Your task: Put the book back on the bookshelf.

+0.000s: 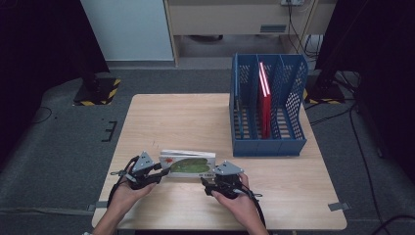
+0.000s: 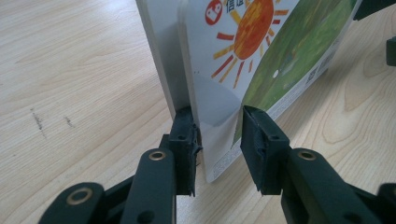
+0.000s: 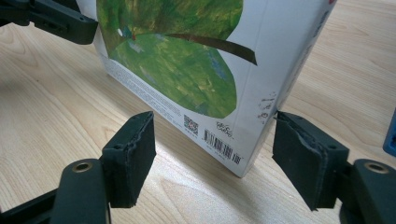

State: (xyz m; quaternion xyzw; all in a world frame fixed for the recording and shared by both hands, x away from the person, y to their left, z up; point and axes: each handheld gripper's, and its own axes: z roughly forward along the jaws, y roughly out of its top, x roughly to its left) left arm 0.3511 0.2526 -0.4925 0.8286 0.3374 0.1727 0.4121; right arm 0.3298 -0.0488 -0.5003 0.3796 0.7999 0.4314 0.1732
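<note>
The picture book [image 1: 187, 164] stands on its lower edge near the front of the wooden table [image 1: 171, 117], its cover with the orange sun and the green leaf facing the person, tilted a little. At its left end the left gripper [image 1: 157, 171] is clamped on the book's corner: in the left gripper view [image 2: 217, 135] one pad presses the grey back board and the other sits against the printed cover. At the book's right end the right gripper [image 1: 209, 180] has its jaws apart, and in the right gripper view [image 3: 212, 158] the barcode corner stands between the two pads, the right pad close beside the spine, the left pad clear of the cover. Farther right and back stands a blue file rack [image 1: 268, 105], with a red book [image 1: 265, 98] upright in one of its slots.
</note>
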